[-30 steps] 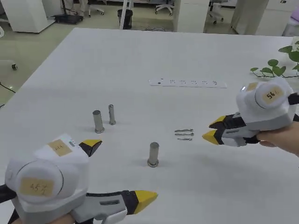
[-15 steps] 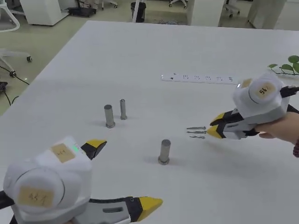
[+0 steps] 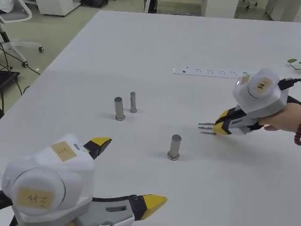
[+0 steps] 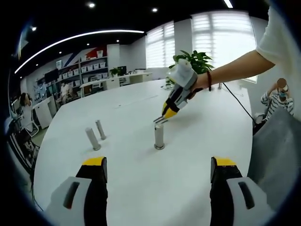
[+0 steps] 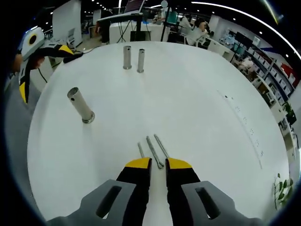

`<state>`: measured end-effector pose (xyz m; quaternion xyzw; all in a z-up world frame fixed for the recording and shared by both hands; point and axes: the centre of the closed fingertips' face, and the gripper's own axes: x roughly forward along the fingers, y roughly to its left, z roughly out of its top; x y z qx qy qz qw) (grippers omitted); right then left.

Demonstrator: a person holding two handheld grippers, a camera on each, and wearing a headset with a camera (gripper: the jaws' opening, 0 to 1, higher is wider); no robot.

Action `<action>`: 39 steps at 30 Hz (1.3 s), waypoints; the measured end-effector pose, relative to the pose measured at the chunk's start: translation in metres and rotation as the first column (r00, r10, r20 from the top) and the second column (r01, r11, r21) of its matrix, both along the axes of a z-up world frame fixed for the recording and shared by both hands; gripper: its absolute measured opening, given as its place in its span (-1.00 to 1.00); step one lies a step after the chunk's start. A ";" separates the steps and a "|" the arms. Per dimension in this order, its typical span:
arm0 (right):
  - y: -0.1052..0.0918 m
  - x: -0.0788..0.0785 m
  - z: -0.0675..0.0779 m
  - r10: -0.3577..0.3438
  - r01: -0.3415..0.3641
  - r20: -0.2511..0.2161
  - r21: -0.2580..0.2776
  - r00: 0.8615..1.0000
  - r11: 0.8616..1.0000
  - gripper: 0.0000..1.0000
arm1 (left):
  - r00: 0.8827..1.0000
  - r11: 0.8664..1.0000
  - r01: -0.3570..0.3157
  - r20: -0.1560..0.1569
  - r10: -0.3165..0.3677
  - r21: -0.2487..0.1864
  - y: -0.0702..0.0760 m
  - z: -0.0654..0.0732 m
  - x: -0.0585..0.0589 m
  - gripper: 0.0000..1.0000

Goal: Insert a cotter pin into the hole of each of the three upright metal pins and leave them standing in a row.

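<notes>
Three upright metal pins stand on the white table: two close together [image 3: 119,108] [image 3: 133,102] and one apart, nearer me [image 3: 174,147]. Three cotter pins [image 3: 206,128] lie flat side by side to the right. My right gripper [image 3: 220,128] rests low at their ends, its jaws drawn in on the middle cotter pin [image 5: 154,151], whose end sits between the fingertips [image 5: 139,165]. The other two cotter pins [image 5: 141,149] [image 5: 161,146] lie on either side. My left gripper [image 3: 129,174] hovers wide open at the near left, holding nothing, facing the lone pin [image 4: 159,136].
A white power strip [image 3: 209,72] lies on the table beyond the right gripper. Leaves of a potted plant [image 3: 295,62] show at the far right edge. An office chair [image 3: 11,40] stands on the floor past the table's left edge.
The right gripper has moved left and down onto the cotter pins, and its jaws have gone from open to nearly together. The head camera has shifted; the left gripper stays open.
</notes>
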<state>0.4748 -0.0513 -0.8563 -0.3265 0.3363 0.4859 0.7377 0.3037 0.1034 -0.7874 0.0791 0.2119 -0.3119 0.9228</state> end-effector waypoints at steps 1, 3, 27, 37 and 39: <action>0.000 0.000 -0.002 0.008 -0.008 -0.002 -0.009 1.000 1.000 -0.73 | 1.000 1.000 -0.002 -0.001 0.002 -0.002 0.001 0.000 0.000 0.82; -0.001 0.001 -0.004 0.017 -0.017 -0.007 -0.021 1.000 1.000 -0.73 | 1.000 1.000 -0.006 -0.002 0.006 -0.004 0.001 0.000 0.000 0.82; 0.001 -0.002 -0.008 0.145 -0.161 -0.110 -0.150 0.983 0.975 -0.90 | 0.999 0.999 -0.026 -0.022 0.026 -0.023 0.003 -0.002 -0.001 0.72; 0.003 -0.006 -0.008 0.190 -0.203 -0.088 -0.183 0.978 0.962 -0.95 | 0.999 0.999 -0.030 -0.027 0.029 -0.021 0.008 -0.001 -0.001 0.66; 0.003 -0.006 -0.007 0.195 -0.207 -0.081 -0.189 0.978 0.960 -0.95 | 0.999 0.999 -0.028 -0.025 0.028 -0.021 0.008 0.000 -0.001 0.66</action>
